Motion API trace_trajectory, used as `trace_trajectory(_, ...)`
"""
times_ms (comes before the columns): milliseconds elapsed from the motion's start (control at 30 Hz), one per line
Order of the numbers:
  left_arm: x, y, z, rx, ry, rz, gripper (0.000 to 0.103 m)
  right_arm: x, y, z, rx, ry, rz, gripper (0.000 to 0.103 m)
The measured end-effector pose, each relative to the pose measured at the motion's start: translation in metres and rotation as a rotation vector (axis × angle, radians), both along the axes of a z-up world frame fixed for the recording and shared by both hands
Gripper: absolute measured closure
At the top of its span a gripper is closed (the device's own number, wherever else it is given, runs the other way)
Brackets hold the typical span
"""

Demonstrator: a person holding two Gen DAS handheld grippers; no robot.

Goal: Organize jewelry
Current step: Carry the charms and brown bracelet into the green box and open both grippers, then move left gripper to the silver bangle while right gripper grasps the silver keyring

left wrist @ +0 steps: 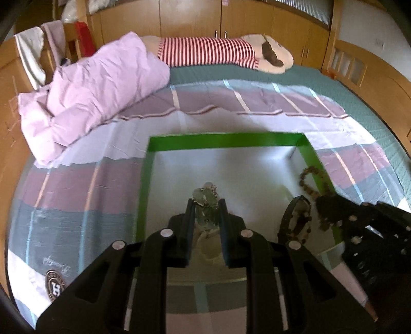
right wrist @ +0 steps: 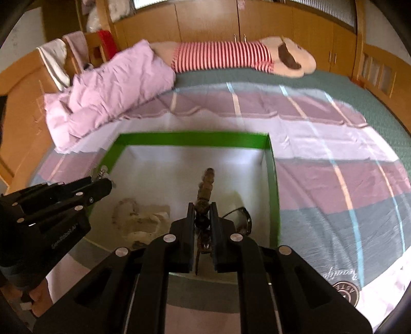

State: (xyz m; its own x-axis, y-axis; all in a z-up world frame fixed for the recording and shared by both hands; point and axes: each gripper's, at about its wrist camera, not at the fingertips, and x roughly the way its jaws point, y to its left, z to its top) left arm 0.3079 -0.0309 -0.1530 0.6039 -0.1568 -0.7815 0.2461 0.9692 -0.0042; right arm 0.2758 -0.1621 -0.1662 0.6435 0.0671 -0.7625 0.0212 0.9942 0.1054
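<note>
A green-rimmed box [left wrist: 226, 140] with a white inside lies on the bed. In the left wrist view my left gripper [left wrist: 206, 203] hangs over the box, shut on a pale green bead bracelet [left wrist: 205, 192]. My right gripper [right wrist: 203, 208] is shut on a brown bead bracelet [right wrist: 206, 179], which sticks out past the fingertips over the box [right wrist: 192, 138]. The right gripper [left wrist: 321, 203] also shows above the box's right wall, its brown beads [left wrist: 305, 177] looped beyond it. The left gripper [right wrist: 102, 179] shows at the box's left wall. Pale bracelets [right wrist: 125, 208] and a dark bangle [right wrist: 244, 218] lie inside.
The box rests on a striped purple, grey and white sheet [left wrist: 77, 192]. A bunched pink quilt [left wrist: 97, 84] lies at the far left and a striped plush toy [left wrist: 218, 51] along the far side. Wooden cabinets [left wrist: 192, 18] ring the bed.
</note>
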Motion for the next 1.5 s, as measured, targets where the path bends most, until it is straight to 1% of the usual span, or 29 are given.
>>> trace_trajectory(33,0.002,-0.002,-0.004,0.013,0.005,0.007,0.08,0.002,0.001,-0.003,-0.004,0.009,-0.004,0.068)
trace_trajectory(100,0.002,-0.003,-0.007,0.023,0.009,0.012,0.065,-0.001,0.001,-0.005,0.0,0.001,-0.009,0.055)
trace_trajectory(167,-0.005,-0.002,-0.004,0.02,-0.003,0.014,0.061,-0.008,0.002,0.0,0.0,-0.014,-0.005,0.055)
trace_trajectory(300,-0.028,0.002,0.011,0.04,-0.053,0.014,0.058,-0.033,0.002,0.02,0.017,-0.054,0.013,0.055)
trace_trajectory(367,-0.047,0.005,0.023,0.033,-0.085,0.017,0.058,-0.047,0.002,0.029,0.022,-0.076,0.019,0.054)
trace_trajectory(467,-0.079,0.01,0.043,0.022,-0.139,0.019,0.052,-0.072,0.005,0.042,0.019,-0.11,0.031,0.054)
trace_trajectory(500,-0.087,0.012,0.047,0.018,-0.152,0.018,0.051,-0.082,0.006,0.045,0.019,-0.12,0.037,0.054)
trace_trajectory(633,-0.122,0.015,0.062,-0.003,-0.178,0.001,0.051,-0.115,0.007,0.05,0.018,-0.136,0.051,0.054)
trace_trajectory(733,-0.144,0.015,0.062,-0.002,-0.177,-0.018,0.051,-0.135,0.005,0.047,0.018,-0.125,0.054,0.054)
trace_trajectory(867,-0.164,0.018,0.05,0.006,-0.139,-0.034,0.051,-0.159,-0.004,0.033,0.023,-0.082,0.051,0.054)
trace_trajectory(933,-0.171,0.023,0.038,0.004,-0.104,-0.037,0.051,-0.171,-0.013,0.02,0.016,-0.048,0.038,0.054)
trace_trajectory(1067,-0.185,0.045,0.0,-0.004,0.005,0.008,0.051,-0.192,-0.041,-0.013,0.007,0.044,-0.02,0.054)
trace_trajectory(1100,-0.187,0.05,-0.009,-0.005,0.026,0.017,0.051,-0.196,-0.05,-0.023,0.02,0.074,-0.04,0.054)
trace_trajectory(1200,-0.195,0.06,-0.033,0.003,0.079,0.035,0.051,-0.207,-0.059,-0.042,0.048,0.131,-0.041,0.054)
trace_trajectory(1267,-0.2,0.062,-0.042,0.01,0.097,0.035,0.051,-0.212,-0.053,-0.048,0.035,0.144,-0.016,0.054)
trace_trajectory(1367,-0.206,0.068,-0.053,0.011,0.118,0.045,0.051,-0.217,-0.031,-0.055,0.025,0.161,0.054,0.054)
trace_trajectory(1433,-0.21,0.072,-0.058,0.009,0.132,0.055,0.051,-0.217,-0.01,-0.062,-0.003,0.179,0.109,0.054)
trace_trajectory(1500,-0.217,0.076,-0.063,0.006,0.149,0.057,0.048,-0.214,0.002,-0.069,-0.024,0.193,0.138,0.054)
